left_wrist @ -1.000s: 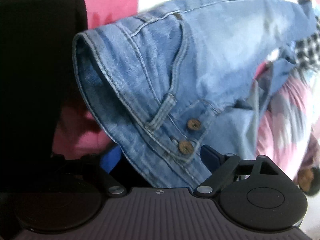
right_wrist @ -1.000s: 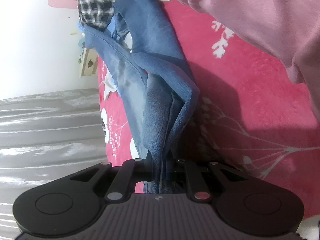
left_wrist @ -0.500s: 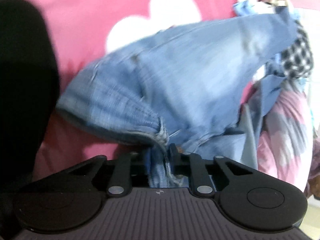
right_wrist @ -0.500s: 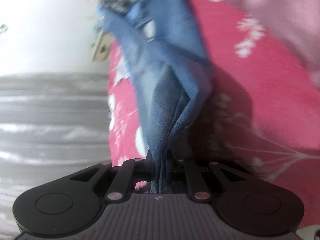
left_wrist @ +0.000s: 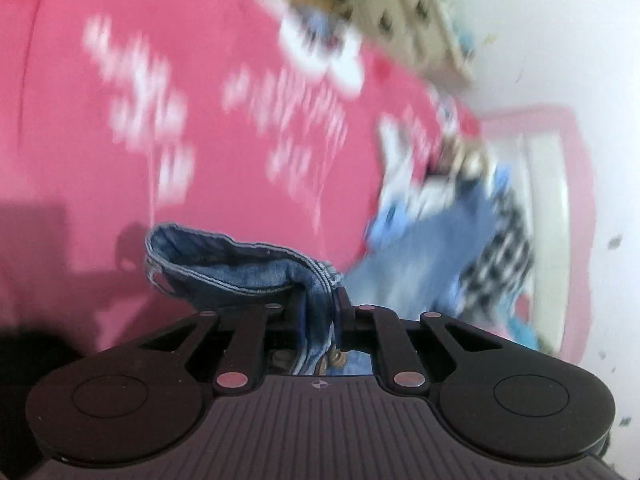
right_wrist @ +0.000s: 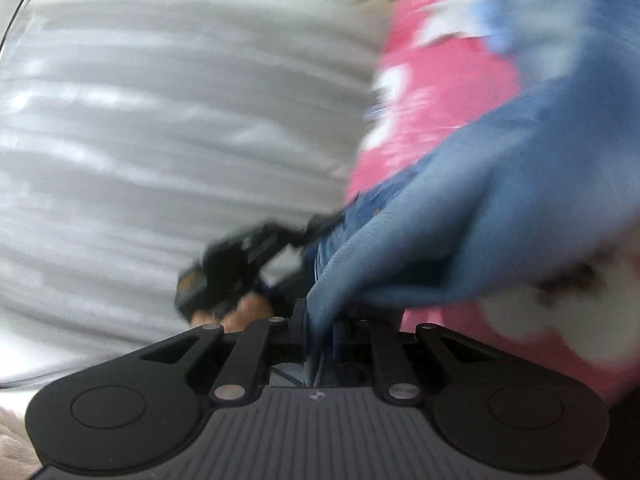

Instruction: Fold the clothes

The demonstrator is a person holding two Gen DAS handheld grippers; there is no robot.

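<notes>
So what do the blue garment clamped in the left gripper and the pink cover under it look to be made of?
Blue garment: denim by its look, with faded blue twill and pale topstitched seams along the hem. Pink cover: probably soft printed fabric, matte with white floral shapes; motion blur hides its weave.

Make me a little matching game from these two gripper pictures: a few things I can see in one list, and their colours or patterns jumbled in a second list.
Things:
1. jeans clamped in the left hand-held gripper
2. bedspread
3. shirt in the far clothes pile
4. chest of drawers

Descriptions:
A. black and white check
B. pale cream
C. pink with white flowers
D. blue denim

Pairs: 1-D, 2-C, 3-A, 4-B. The right hand-held gripper pinches the same blue denim.
</notes>
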